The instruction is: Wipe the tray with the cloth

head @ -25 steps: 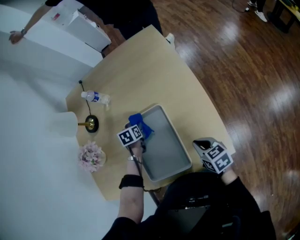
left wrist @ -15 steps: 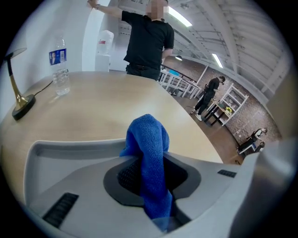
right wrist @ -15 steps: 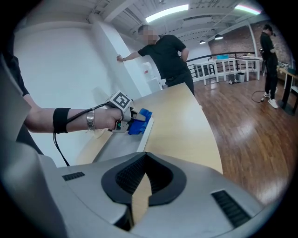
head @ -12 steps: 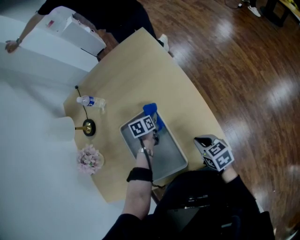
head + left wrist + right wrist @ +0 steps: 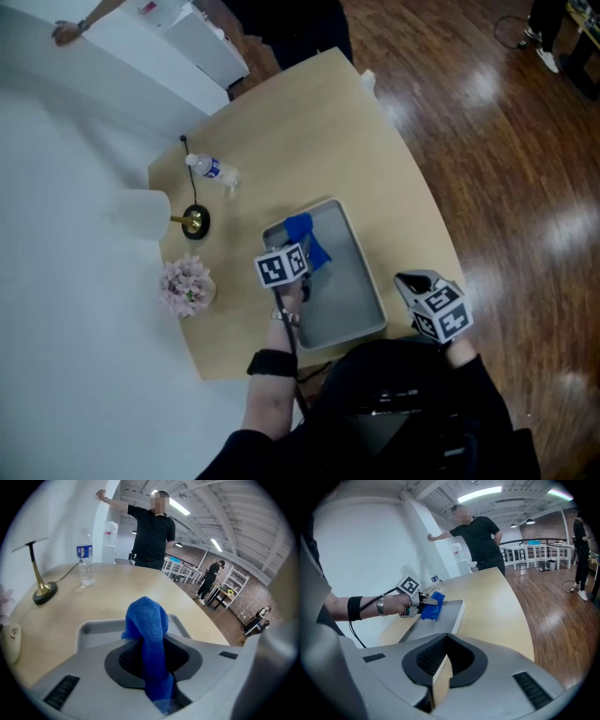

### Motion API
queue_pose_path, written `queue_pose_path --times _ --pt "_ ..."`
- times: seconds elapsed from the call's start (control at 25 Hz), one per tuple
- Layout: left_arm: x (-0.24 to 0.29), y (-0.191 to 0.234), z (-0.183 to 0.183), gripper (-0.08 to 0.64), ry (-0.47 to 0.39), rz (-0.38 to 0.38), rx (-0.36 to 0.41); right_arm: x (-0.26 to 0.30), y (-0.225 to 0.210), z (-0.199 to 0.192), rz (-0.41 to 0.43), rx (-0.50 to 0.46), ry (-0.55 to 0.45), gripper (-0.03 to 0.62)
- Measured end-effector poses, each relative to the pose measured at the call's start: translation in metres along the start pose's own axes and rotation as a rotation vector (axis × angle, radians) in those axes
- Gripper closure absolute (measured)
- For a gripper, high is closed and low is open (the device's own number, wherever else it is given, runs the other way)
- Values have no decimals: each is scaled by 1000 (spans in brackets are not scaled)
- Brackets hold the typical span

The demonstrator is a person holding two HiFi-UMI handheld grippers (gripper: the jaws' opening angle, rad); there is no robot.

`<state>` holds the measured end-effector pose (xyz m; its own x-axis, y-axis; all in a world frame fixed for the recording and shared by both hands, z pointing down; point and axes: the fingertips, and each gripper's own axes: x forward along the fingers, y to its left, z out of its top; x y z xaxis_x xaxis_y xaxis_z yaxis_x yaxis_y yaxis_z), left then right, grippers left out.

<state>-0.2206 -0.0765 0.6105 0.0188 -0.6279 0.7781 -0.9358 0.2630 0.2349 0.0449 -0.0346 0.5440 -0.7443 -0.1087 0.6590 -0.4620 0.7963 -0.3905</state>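
- The left gripper (image 5: 300,253) is clamped on the blue cloth (image 5: 302,231). A fold of it runs up between the pads and bunches beyond the tips.
- Its grip has not altered over the last second. What has changed is where the cloth sits.
- A second ago the cloth was at the far left corner of the tray (image 5: 354,281). Half a second ago it was over by the far right corner. It is now back in the far left part, just inside the rim.
- That reads as one stroke across the far end and back, so the wiping is under way.
- From above it cannot be told whether the cloth presses on the tray floor. In the right gripper view its lower edge hangs at the left rim.
- The right gripper (image 5: 411,281) has kept its place off the tray's near right corner, jaws a slit apart and empty.
- The tray lies at the near edge of the table (image 5: 309,131). Its near half shows no pass in these pictures and probably needs one.
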Motion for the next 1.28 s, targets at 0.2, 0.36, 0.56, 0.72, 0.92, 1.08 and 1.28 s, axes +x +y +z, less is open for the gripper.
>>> queue_pose_path --times 0.2,0.36,0.56,0.72,0.92,1.08,1.28 --pt "-28 70 -42 462 81 129 7 7 11 2 31 -31 10 586" --pt "-23 92 -63 462 118 147 -12 10 13 0 27 -33 14 586" --pt "-14 81 -59 462 89 158 -96 8 5 1 18 -14 5 586" --pt "0 43 -56 462 68 90 -152 9 2 -1 16 -4 1 586" --pt "30 -28 -49 462 84 -7 -106 10 3 -1 9 6 -5 586" --pt "48 -76 -46 462 93 -80 -104 5 -1 -6 -11 19 -1 586" --pt "54 -95 -45 462 98 -104 -53 0 0 -9 -24 7 14 586"
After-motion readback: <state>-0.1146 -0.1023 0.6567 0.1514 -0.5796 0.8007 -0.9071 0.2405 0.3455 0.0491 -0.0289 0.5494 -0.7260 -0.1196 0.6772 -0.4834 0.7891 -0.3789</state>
